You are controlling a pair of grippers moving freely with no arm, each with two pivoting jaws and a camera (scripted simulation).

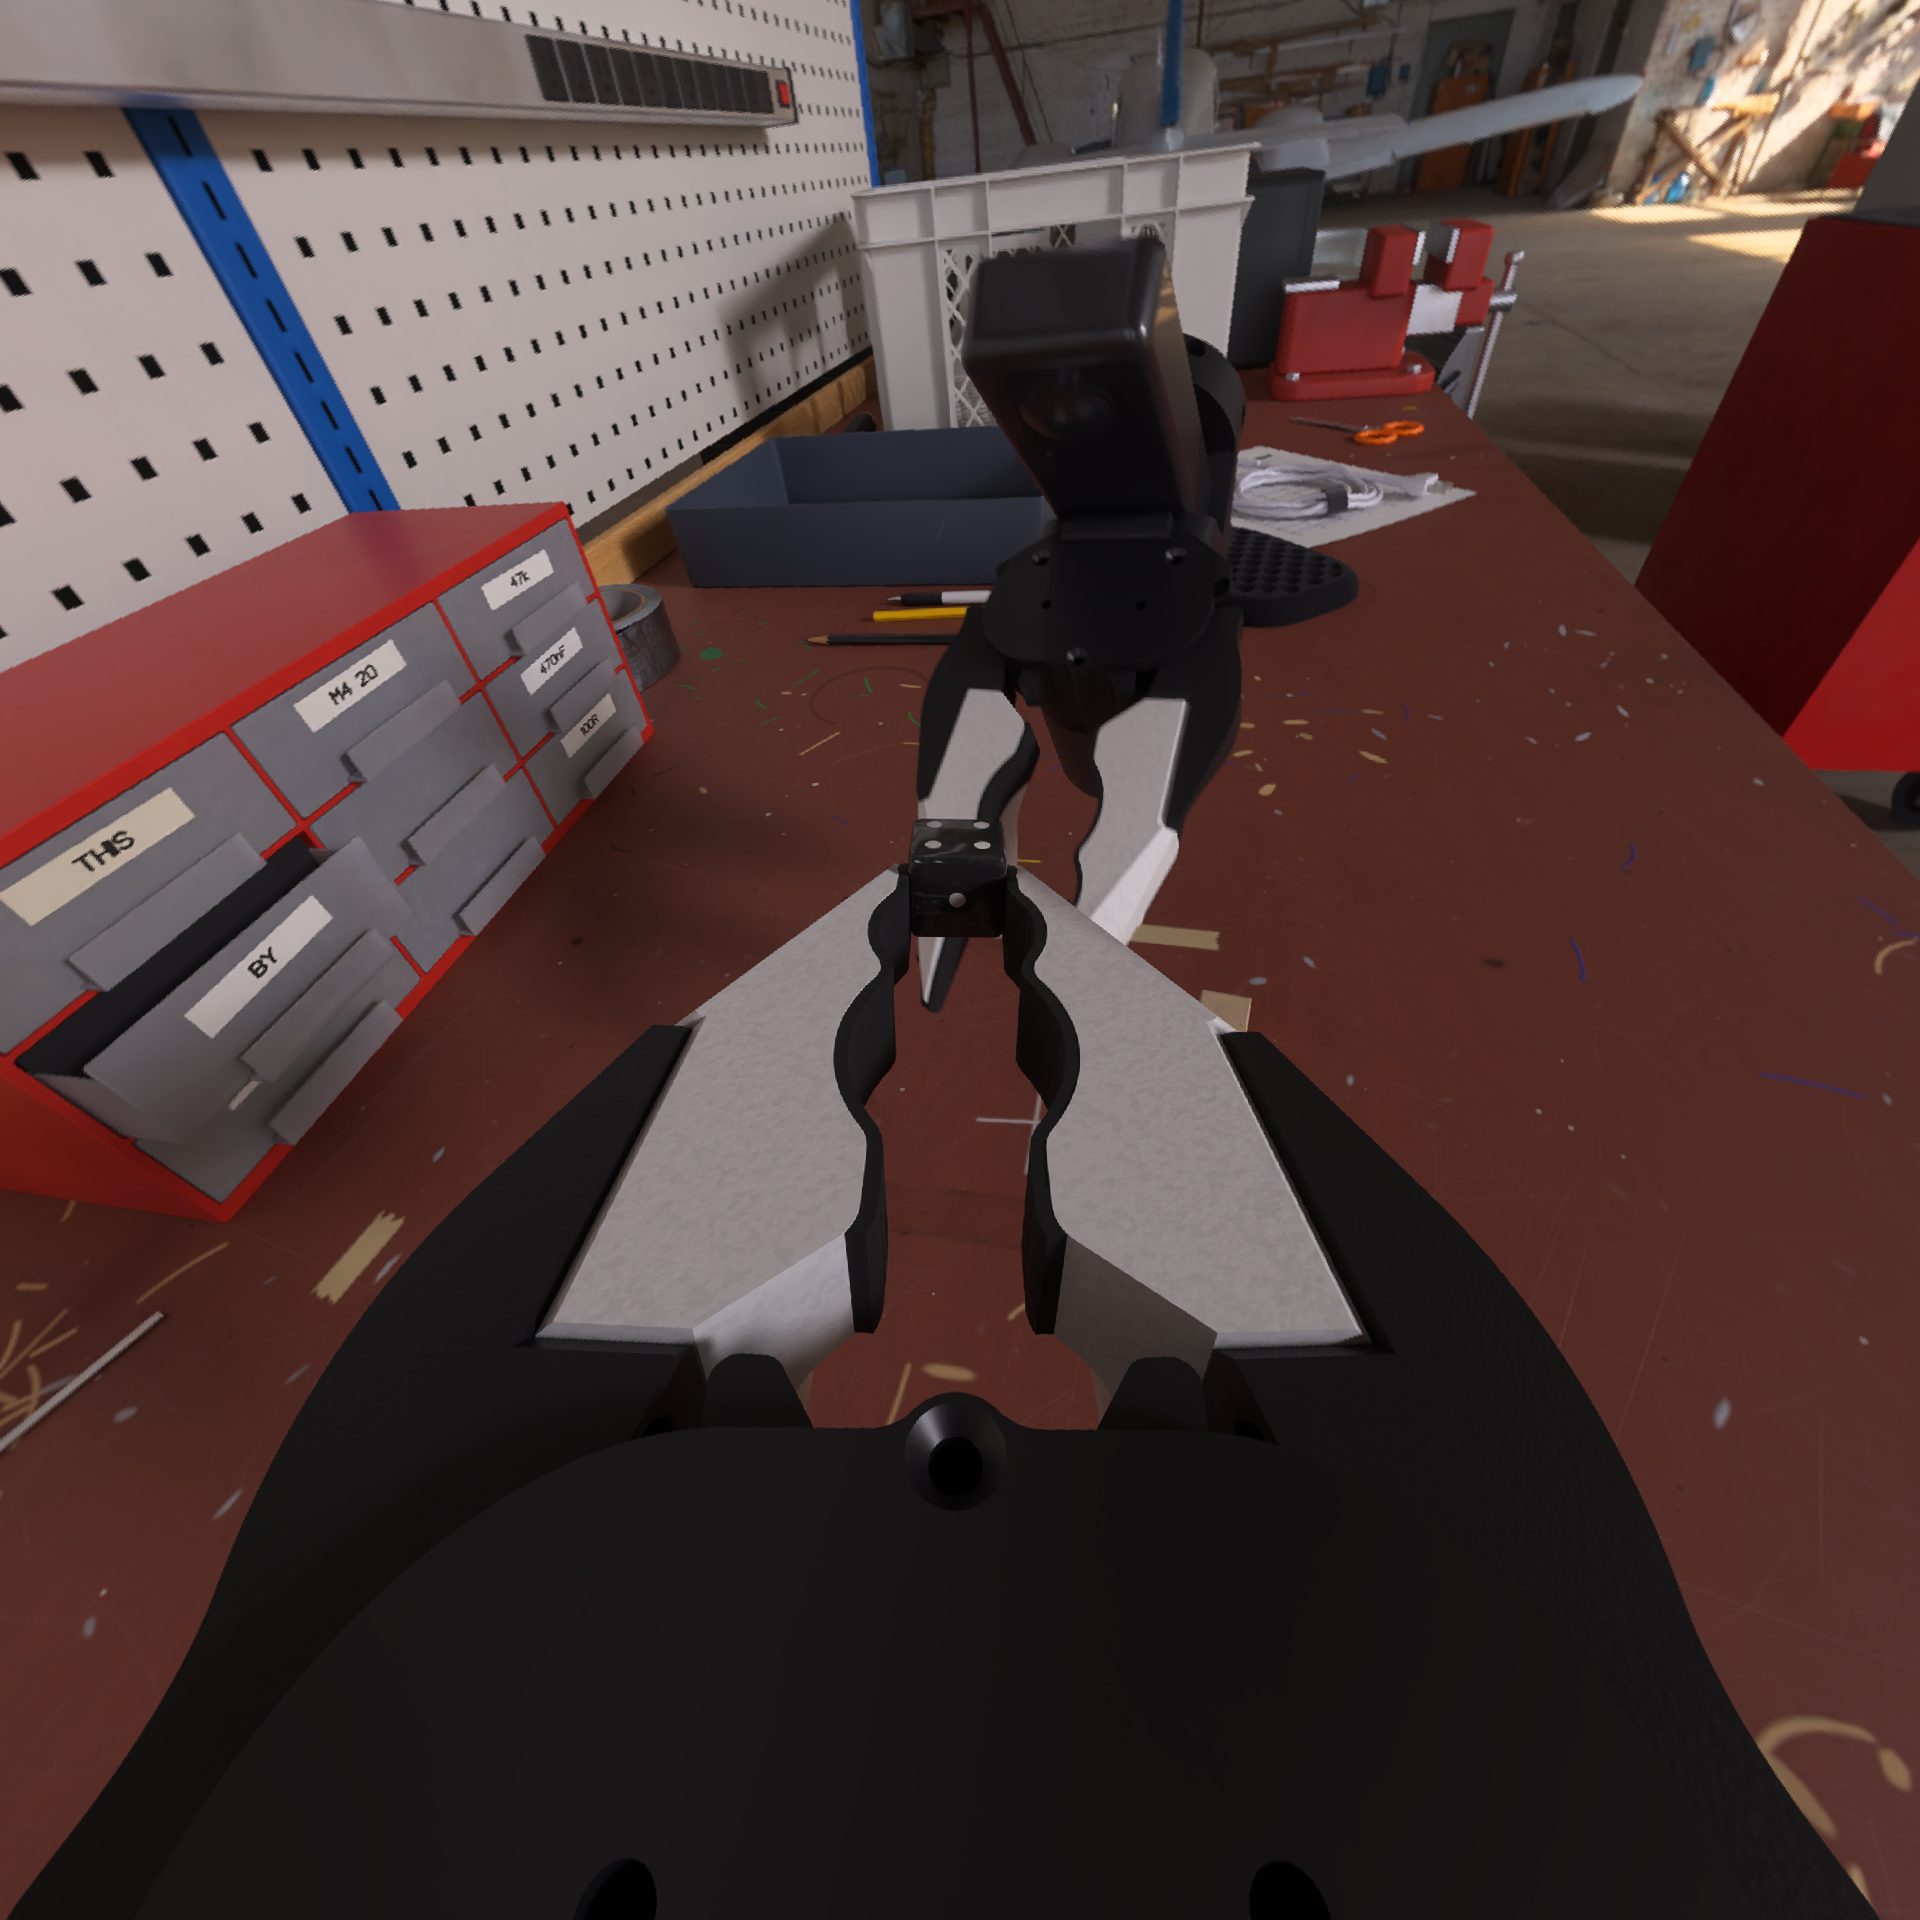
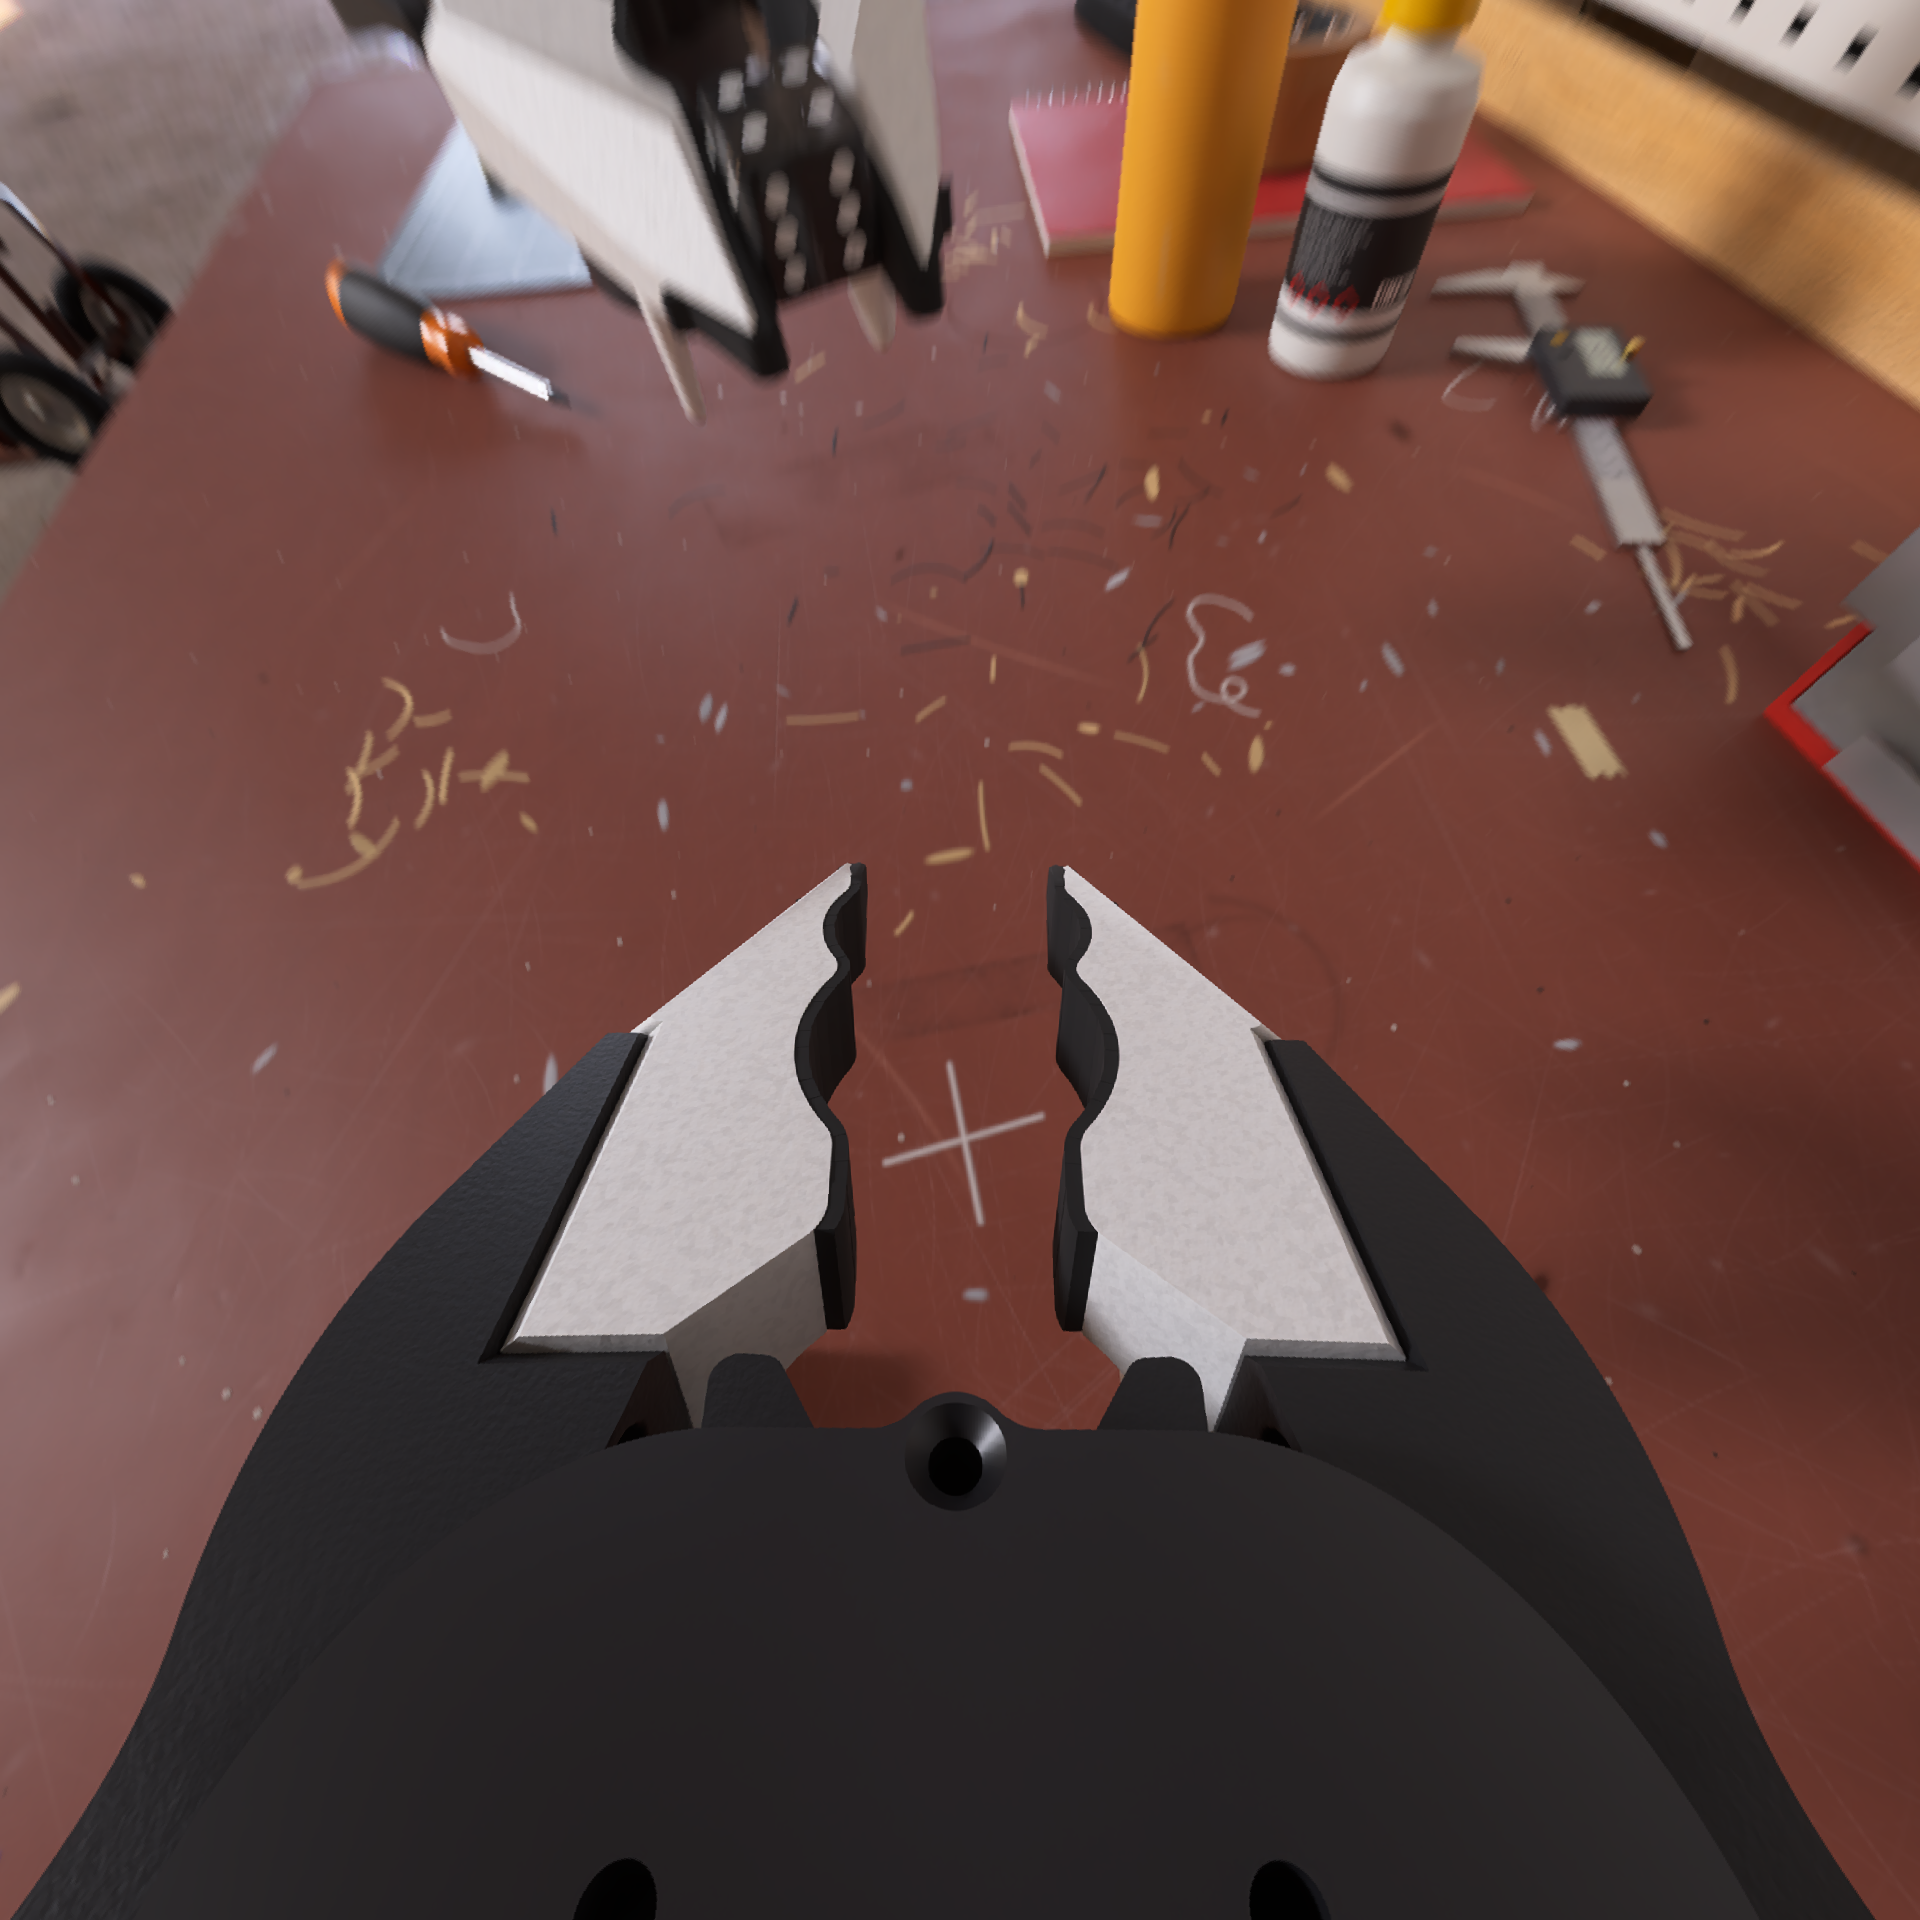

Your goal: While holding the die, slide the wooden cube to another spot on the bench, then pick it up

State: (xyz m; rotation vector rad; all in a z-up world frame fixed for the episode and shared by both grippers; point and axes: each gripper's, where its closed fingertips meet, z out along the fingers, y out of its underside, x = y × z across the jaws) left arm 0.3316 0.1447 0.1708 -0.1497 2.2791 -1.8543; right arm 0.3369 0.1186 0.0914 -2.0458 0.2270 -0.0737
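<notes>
Black die pinched in one gripper; the wooden cube shows in neither view.

The left gripper clamps the die at its very fingertips, lifted above the middle of the bench, whose back edge runs along its left. The right gripper faces it from close by, fingers parted to a middling gap with nothing between them, tipped down over bare benchtop near a white cross. Which way the cube lies from either pair of fingers cannot be told. Being empty, the right gripper looks the likely one to find, push and lift it.
</notes>
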